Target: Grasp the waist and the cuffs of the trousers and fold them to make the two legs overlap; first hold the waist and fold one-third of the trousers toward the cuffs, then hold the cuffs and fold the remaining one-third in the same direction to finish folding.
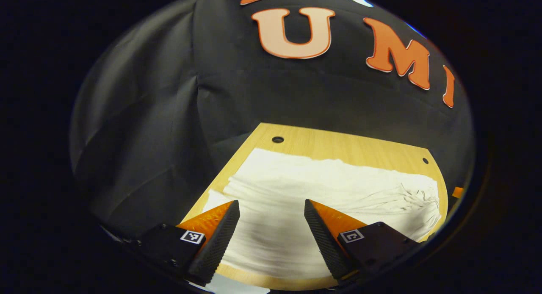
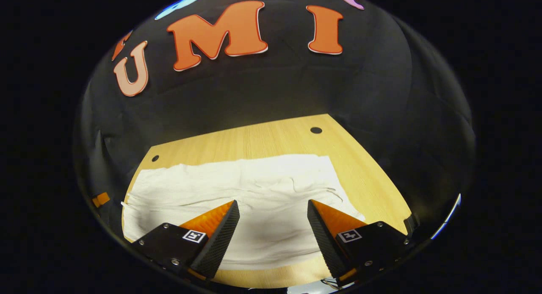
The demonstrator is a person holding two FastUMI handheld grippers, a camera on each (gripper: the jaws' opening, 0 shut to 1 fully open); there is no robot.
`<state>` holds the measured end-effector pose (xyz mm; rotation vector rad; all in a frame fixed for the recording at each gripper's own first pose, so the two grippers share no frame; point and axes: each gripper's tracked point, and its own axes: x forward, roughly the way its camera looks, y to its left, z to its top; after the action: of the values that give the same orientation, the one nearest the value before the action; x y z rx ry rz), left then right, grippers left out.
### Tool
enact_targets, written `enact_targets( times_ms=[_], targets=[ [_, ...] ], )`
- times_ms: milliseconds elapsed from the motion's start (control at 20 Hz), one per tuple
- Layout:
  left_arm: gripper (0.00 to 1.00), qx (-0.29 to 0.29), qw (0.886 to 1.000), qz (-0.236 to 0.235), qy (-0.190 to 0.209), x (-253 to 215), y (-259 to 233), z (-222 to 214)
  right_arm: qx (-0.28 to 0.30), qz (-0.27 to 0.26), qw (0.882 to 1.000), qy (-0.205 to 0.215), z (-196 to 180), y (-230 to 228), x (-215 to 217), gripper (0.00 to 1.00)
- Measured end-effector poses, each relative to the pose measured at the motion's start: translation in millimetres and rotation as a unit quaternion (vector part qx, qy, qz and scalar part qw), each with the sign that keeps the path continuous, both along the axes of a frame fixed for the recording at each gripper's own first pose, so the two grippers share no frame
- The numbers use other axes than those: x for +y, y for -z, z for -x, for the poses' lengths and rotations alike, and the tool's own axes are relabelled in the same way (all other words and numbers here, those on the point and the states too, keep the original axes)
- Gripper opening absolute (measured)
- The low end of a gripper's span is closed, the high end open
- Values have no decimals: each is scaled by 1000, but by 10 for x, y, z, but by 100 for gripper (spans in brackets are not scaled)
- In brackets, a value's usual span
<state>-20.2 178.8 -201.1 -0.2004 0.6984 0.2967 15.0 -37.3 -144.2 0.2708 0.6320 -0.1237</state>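
On the table [image 1: 338, 148], white trousers [image 1: 322, 192] spread flat, left gripper [image 1: 271, 209] and right gripper [image 2: 273, 209] wide apart above them, holding nothing.

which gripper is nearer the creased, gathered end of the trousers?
Right. The right gripper hangs open over the creased end of the trousers; the left gripper hangs open above the smoother end, creases far off to its side.
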Motion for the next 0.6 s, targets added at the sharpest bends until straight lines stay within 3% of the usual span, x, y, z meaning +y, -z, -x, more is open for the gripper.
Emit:
enact_targets(
  times_ms=[200,350,600],
  targets=[
    [100,64,995,57,-42,225,519,199,48,-11,999,16,106,265,-108,95],
    [100,118,985,97,-81,396,812,454,73,-26,997,26,165,390,-147,94],
    [100,208,947,176,-171,700,1342,838,108,-41,992,48,286,573,-140,93]
  ],
)
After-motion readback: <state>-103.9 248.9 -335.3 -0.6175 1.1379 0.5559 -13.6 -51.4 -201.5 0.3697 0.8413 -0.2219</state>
